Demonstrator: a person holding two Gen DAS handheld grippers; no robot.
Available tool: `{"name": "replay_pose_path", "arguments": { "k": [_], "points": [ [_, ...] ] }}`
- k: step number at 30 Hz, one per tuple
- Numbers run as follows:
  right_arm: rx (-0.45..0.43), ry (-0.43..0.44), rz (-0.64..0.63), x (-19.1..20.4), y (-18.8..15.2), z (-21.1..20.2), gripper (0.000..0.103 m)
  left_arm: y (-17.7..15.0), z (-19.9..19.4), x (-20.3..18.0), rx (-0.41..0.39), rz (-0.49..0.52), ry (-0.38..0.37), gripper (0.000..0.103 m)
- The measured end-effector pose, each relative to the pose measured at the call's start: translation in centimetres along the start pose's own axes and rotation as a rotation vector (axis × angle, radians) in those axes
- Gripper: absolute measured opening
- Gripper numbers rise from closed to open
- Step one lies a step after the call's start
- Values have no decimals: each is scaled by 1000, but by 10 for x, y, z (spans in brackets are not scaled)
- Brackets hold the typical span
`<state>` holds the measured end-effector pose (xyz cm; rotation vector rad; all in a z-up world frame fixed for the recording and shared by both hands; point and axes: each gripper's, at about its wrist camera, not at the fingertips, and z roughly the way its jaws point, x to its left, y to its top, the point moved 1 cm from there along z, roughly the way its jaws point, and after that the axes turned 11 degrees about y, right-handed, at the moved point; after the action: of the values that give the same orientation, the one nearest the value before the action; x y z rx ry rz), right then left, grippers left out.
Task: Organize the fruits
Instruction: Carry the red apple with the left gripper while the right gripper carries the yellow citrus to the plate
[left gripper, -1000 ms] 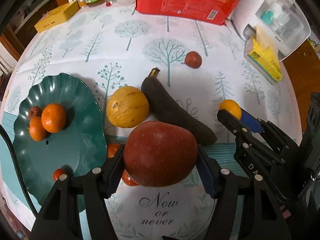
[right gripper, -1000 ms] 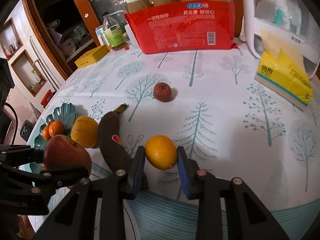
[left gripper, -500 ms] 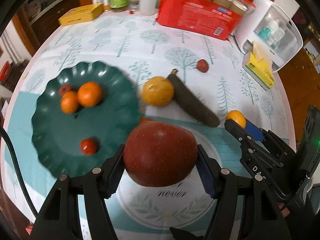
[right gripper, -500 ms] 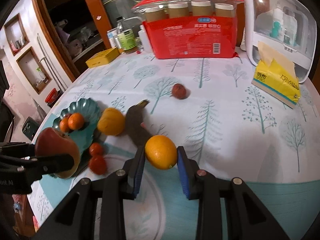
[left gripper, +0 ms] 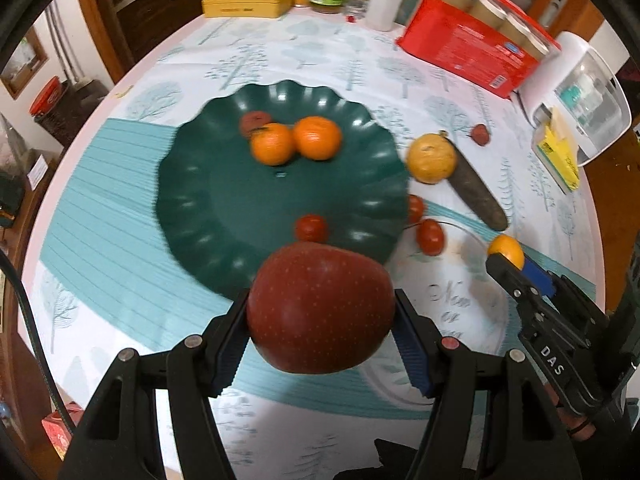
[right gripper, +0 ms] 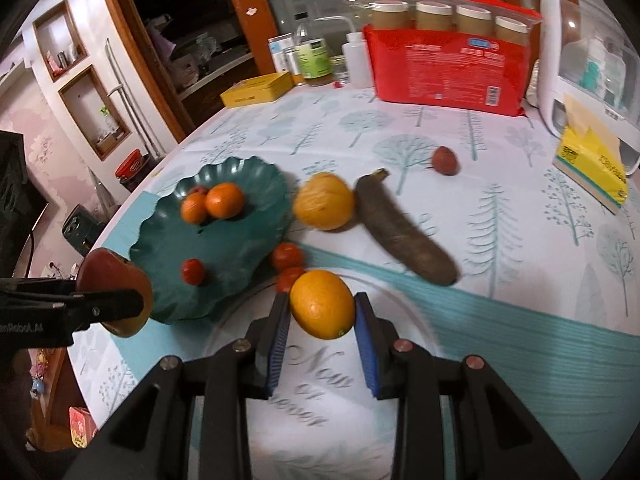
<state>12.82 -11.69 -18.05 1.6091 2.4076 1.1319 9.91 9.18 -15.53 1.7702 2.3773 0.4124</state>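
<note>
Since a second ago both tongs have carried toward the green plate [left gripper: 192, 184]. Left tongs [left gripper: 320, 320] pinch the red apple [left gripper: 320, 308], now above the plate's near rim; right tongs [right gripper: 322, 316] pinch an orange [right gripper: 322, 304] above the surface. Judgement: delivery to the plate is next

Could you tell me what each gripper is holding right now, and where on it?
Left gripper: red apple, clamped across its sides. Right gripper: orange, pinched at its sides.
</note>
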Motion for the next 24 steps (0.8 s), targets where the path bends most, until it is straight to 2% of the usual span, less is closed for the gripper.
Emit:
{"name": "replay_pose_path", "arguments": {
  "k": [10,24],
  "points": [
    [5,20,12,52,-5,24,32,15,2,56,-11,27,19,65],
    [-24,-9,91,80,9,65,32,47,21,86,-21,135,-23,65]
  ]
}}
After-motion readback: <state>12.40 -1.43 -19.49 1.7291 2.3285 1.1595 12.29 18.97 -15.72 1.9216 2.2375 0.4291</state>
